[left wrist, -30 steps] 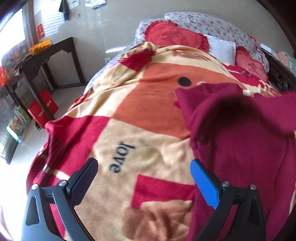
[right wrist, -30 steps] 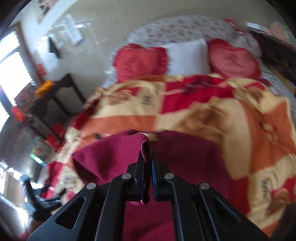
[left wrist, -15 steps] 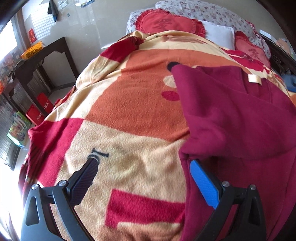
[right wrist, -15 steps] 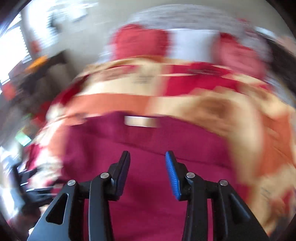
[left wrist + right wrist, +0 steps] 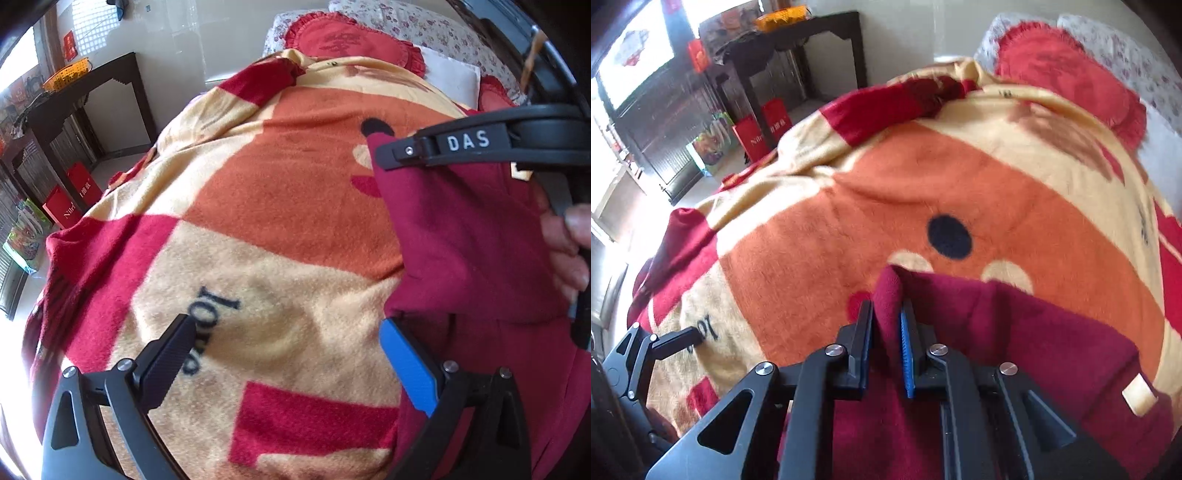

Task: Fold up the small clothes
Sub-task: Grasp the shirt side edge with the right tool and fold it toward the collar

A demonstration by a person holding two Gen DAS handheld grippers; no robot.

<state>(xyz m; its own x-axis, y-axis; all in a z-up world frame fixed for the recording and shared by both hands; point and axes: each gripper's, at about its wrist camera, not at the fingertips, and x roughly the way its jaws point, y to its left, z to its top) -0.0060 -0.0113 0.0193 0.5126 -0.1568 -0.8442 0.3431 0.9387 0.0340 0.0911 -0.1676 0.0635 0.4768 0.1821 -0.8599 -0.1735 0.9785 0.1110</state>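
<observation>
A dark red garment (image 5: pixel 469 236) lies on the bed's patterned blanket (image 5: pixel 280 206), at the right of the left wrist view. My left gripper (image 5: pixel 284 339) is open and empty, its blue finger beside the garment's near left edge. My right gripper (image 5: pixel 886 317) is shut on the garment's far left corner (image 5: pixel 888 291), which bunches up between its fingers. The right gripper also shows in the left wrist view (image 5: pixel 380 155), reaching in from the right. A beige label (image 5: pixel 1139 397) shows on the garment at the right.
Red heart cushions (image 5: pixel 347 40) and a white pillow (image 5: pixel 450 74) lie at the head of the bed. A dark wooden table (image 5: pixel 798 40) with an orange basket (image 5: pixel 68 72) stands left of the bed. Red bags (image 5: pixel 761 125) sit on the floor.
My right gripper opened, moved left to the garment's far left corner and shut on it. The left gripper stayed open and drew back a little toward the near edge.
</observation>
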